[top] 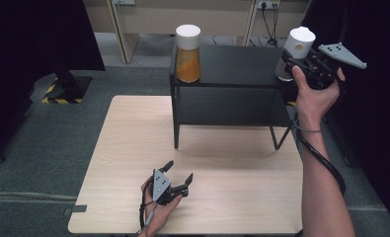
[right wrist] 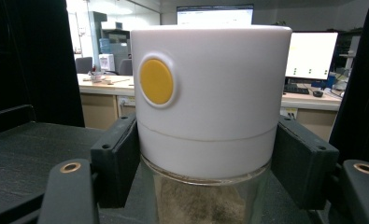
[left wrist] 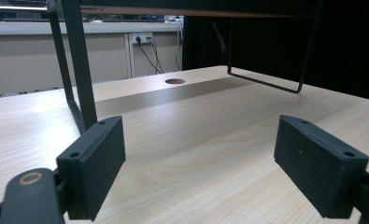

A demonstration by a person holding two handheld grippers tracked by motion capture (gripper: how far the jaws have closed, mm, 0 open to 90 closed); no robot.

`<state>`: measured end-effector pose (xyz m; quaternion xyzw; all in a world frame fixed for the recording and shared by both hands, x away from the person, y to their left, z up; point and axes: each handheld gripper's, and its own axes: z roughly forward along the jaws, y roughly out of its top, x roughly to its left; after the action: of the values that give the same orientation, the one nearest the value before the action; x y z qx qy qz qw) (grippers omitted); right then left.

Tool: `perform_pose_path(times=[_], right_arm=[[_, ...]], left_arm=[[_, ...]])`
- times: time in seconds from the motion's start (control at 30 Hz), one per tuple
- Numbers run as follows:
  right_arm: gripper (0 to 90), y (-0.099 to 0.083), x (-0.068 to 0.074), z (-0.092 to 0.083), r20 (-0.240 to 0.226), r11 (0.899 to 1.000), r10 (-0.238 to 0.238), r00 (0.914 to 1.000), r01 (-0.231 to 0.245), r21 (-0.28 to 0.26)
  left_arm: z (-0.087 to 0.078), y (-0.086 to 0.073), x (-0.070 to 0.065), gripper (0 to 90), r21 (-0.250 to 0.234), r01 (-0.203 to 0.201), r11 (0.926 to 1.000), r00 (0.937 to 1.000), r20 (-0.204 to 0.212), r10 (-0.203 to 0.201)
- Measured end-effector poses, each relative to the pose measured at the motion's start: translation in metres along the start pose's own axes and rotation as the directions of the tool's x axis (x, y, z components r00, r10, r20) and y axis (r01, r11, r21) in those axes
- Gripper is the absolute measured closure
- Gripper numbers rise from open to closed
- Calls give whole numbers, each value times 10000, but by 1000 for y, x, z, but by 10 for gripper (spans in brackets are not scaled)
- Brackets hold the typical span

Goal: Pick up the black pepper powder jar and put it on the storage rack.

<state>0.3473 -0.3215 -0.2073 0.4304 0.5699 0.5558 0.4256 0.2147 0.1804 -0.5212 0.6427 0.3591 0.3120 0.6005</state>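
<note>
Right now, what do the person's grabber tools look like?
The left gripper and the right gripper are black, each with two flat, blocky jaws with small screw holes. A grey three-cornered plate with dots sits on top of each, and a black cable trails from each. The forearms are bare, without sleeves.

1. Two jars with white lids: one with orange contents (top: 188, 53), one clear-bodied (top: 296, 52) with a yellow dot on its lid.
2. One black shelf (top: 229, 86).
3. One wooden table (top: 133, 148).
4. Two handheld grippers: left (top: 175, 177), right (top: 293, 61).
5. One round hole (left wrist: 174, 81) in the tabletop.
</note>
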Motion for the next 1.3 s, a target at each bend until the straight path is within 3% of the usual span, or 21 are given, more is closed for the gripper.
perform_pose_path(times=[0.8, 1.07, 1.3], right_arm=[[283, -1, -3, 3, -84, 9992, 409, 9991, -409, -43], [140, 0, -4, 2, -169, 9977, 680, 9975, -681, -40], [66, 4, -2, 0, -105, 9987, 495, 9987, -494, 98]], left_arm=[[0, 0, -1, 159, 2, -32, 10000, 10000, -2, 32], [0, 0, -1, 159, -3, -54, 10000, 10000, -5, 54], [0, 0, -1, 159, -2, -57, 10000, 10000, -11, 57]])
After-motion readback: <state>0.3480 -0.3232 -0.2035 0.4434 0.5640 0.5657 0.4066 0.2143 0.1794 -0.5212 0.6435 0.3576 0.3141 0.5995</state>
